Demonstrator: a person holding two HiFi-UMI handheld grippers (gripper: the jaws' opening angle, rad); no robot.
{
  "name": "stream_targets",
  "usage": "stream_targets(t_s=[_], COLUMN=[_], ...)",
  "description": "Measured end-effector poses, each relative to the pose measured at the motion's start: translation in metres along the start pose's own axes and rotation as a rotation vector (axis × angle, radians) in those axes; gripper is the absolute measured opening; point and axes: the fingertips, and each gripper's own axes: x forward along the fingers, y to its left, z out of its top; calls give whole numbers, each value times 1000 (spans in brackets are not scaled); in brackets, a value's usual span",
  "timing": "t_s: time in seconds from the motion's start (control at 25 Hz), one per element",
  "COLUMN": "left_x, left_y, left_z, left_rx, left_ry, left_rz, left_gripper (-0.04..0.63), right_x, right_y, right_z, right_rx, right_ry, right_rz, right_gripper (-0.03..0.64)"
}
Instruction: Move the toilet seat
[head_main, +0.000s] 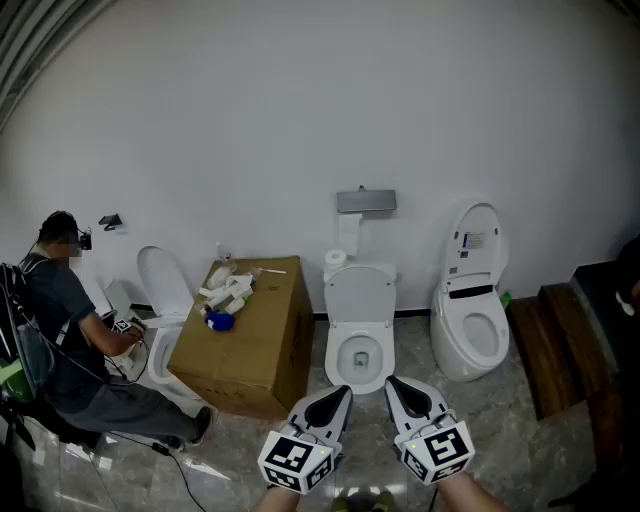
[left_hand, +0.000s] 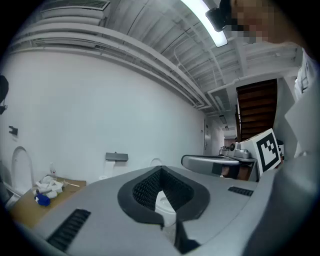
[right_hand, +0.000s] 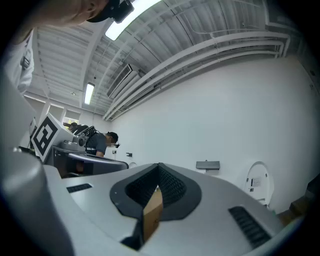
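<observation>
The middle toilet stands against the wall with its seat and lid raised over the bowl. Both grippers hover low in front of it, apart from it. My left gripper is shut and holds nothing. My right gripper is beside it, jaws together and bare. In the left gripper view the shut jaws of the left gripper point at the wall, and a bit of white toilet shows through the gap behind the tips. In the right gripper view the right gripper is shut too.
A big cardboard box with white and blue items on top stands left of the middle toilet. A second toilet with its lid up is at the right, beside dark wooden steps. A person crouches at a third toilet on the left.
</observation>
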Motion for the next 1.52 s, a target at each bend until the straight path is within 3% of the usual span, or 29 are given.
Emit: stream_targets(t_s=[0.4,0.72,1.16,1.52], left_x=[11,21,37,60], left_y=[-1,6,5,54], left_z=[-2,-12,-36,-67], left_rx=[19,-16,29,23], left_ry=[3,8,54,94], left_rz=[11,31,121,177], left_gripper=[8,8,8,8], right_x=[3,-9,-8,46], right_y=[-9,-36,-62,-75], right_z=[-3,12,-12,-40], right_rx=[-5,110,111,57], right_ry=[-4,-145,-146,-112], right_rz=[6,24,26,7], right_gripper=[14,15,15,15])
